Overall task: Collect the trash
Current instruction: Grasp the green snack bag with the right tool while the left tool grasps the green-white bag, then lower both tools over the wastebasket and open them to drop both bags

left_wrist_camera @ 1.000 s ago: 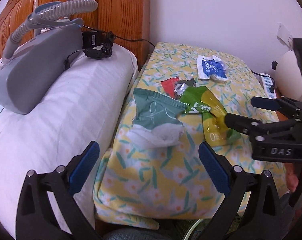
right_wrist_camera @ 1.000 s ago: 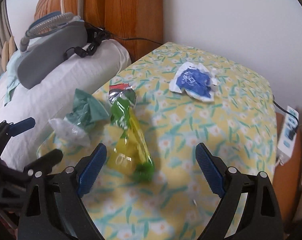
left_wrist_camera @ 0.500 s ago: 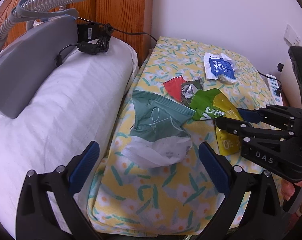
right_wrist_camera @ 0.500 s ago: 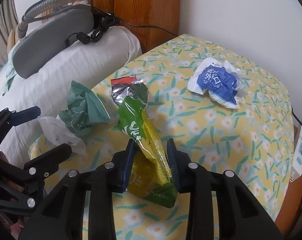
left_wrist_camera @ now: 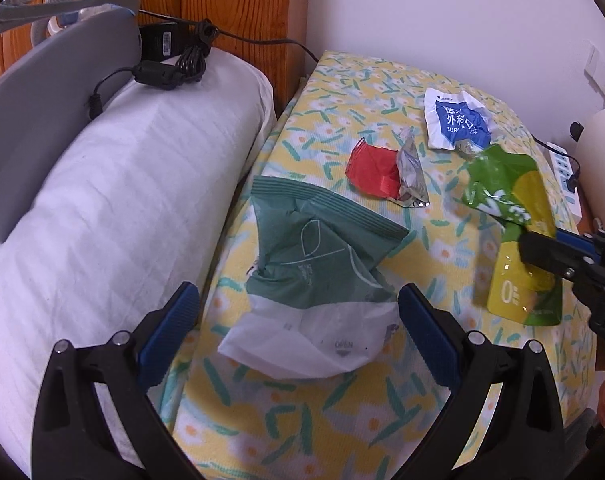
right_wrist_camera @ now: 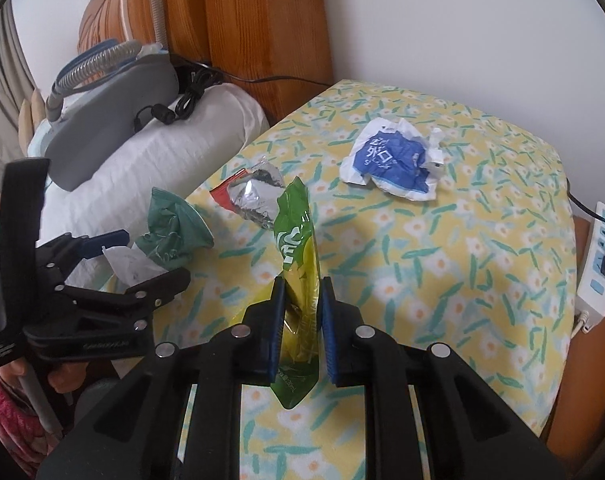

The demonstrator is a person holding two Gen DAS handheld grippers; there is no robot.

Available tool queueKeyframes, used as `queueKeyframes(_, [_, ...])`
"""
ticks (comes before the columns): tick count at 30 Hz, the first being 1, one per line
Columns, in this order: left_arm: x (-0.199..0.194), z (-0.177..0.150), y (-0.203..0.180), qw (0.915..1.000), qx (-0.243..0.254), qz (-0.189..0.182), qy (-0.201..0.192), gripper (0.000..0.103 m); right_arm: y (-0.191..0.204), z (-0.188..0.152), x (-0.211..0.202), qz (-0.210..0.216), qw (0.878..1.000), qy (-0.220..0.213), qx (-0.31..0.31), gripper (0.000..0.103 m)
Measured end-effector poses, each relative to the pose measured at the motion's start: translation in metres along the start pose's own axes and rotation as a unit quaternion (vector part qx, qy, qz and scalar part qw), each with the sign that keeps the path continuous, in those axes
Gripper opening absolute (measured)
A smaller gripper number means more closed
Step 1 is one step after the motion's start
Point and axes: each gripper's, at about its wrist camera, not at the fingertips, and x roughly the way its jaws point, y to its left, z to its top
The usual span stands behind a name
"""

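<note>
A plain white wall (right_wrist_camera: 462, 12) backs the scene, meeting a varnished wooden headboard (right_wrist_camera: 254, 20) on the left. Against the headboard lies a white pillow (left_wrist_camera: 114, 184), and just beside it sits a surface draped in a yellow floral cloth (right_wrist_camera: 442, 240). A white power strip (right_wrist_camera: 596, 256) rests on an orange-brown ledge at the right edge, with a black plug in it. A wall socket (left_wrist_camera: 600, 70) shows higher up. The light is soft and even.

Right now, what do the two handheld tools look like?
Both match: the left tool and right tool have black plastic arms with silver rivets and ribbed blue pads. The left's body shows faint embossed lettering and a broad black strap. A knitted pink sleeve shows behind it.
</note>
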Motion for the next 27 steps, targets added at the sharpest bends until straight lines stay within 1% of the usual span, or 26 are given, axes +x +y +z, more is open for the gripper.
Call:
queueKeyframes(1, [0.001,0.0,0.0,1.0,-0.001,-0.001,0.001,0.094,-0.001,0.0,-0.002,0.001,1.0,-0.001,0.002,0.018])
queueKeyframes(2, [0.001,0.0,-0.001,1.0,0.0,-0.002,0.001,0.091,-0.002,-0.001,-0.005,0.003,1.0,-0.004,0.004,0.018])
queueKeyframes(3, [0.001,0.0,-0.003,1.0,0.003,-0.001,0.0,0.083,-0.003,-0.002,-0.007,0.004,1.0,-0.007,0.005,0.018])
queueKeyframes(5, [0.002,0.0,-0.004,1.0,0.007,0.0,0.004,0.075,-0.004,-0.002,-0.009,0.005,1.0,-0.01,0.007,0.018])
queueKeyframes(8, [0.003,-0.001,-0.006,0.9998,0.014,0.01,-0.001,0.068,-0.004,-0.003,-0.01,0.011,1.0,-0.012,0.01,0.018])
queueKeyframes(12, [0.0,-0.003,-0.005,0.9999,0.012,0.005,-0.009,0.064,-0.004,-0.004,-0.012,0.022,1.0,-0.015,0.015,0.018])
queueKeyframes(17, [-0.015,-0.006,-0.005,0.9997,0.007,0.002,-0.021,0.064,-0.004,-0.008,-0.018,0.028,0.999,-0.019,0.026,0.018])
queueKeyframes(22, [-0.052,-0.016,-0.013,0.9989,0.007,-0.013,-0.043,0.064,-0.004,-0.018,-0.038,0.028,0.999,-0.028,0.038,0.018])
queueKeyframes(27, [-0.086,-0.04,-0.035,0.9981,0.018,-0.031,-0.05,0.064,0.002,-0.046,-0.071,0.022,0.998,-0.033,0.043,0.018])
